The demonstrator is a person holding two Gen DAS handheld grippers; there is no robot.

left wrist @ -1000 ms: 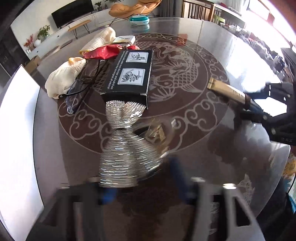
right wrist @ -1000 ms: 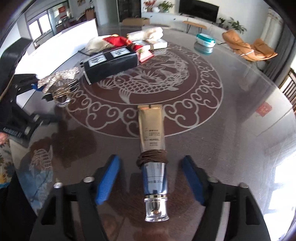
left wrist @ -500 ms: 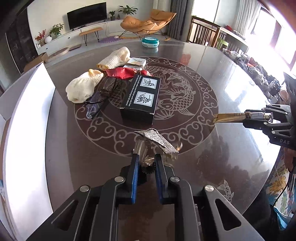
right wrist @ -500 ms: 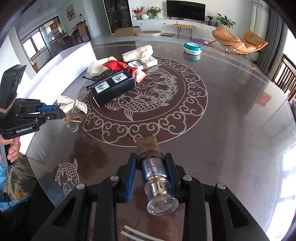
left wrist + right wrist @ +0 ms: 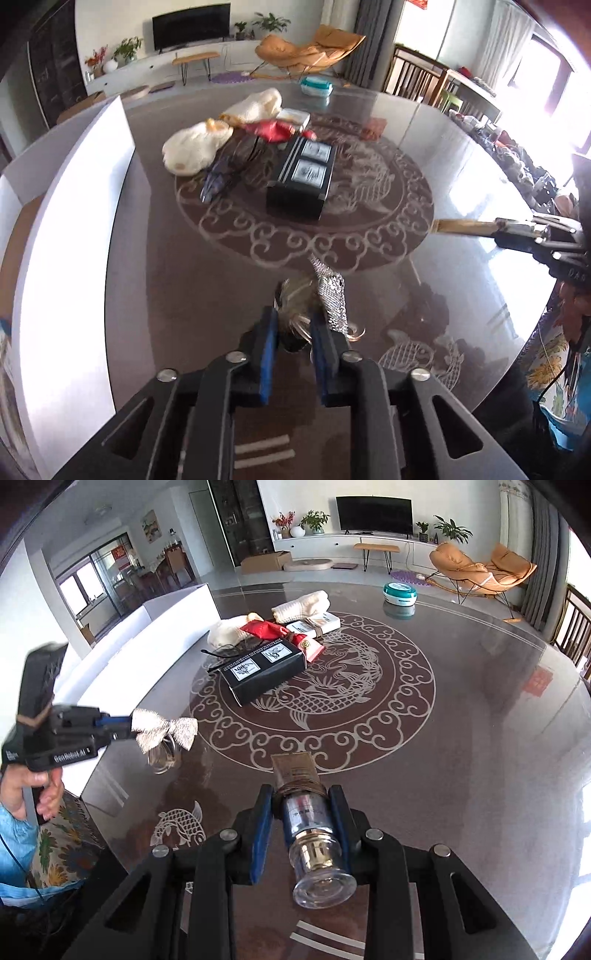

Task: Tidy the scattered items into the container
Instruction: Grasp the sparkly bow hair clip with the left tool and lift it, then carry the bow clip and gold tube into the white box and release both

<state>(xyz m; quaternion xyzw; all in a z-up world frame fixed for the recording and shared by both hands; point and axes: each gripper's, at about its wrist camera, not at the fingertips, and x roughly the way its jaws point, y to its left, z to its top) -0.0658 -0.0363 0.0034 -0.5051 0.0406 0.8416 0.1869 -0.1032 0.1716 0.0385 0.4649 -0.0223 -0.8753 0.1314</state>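
At the far left stands the white container (image 5: 173,624), its long wall running along the counter's (image 5: 480,738) edge, with nothing seen inside it from here. Next to it the left gripper (image 5: 127,725) is closed on a sequined silver bow hair clip (image 5: 164,731); a second ago that clip lay on the counter under open fingers, and now it hangs clear of the surface, its reflection showing below it in the glass. Further right and beyond, the pile not yet tidied sits on the carp pattern: two cream knitted pieces (image 5: 236,629), glasses (image 5: 221,651), a red pouch (image 5: 266,629), a small white box (image 5: 314,622) and the black box (image 5: 264,668). In the foreground the right gripper (image 5: 301,808) has clamped the gold tube (image 5: 295,770) just above its clear cap, where a second ago its fingers stood wide on either side of it; the tube now points out over the counter, lifted off it. Both pickups look done, so the likely step ahead is carrying each item leftward to the container, the clip having the shorter way to go. A teal lidded dish (image 5: 400,592) sits alone at the far edge.
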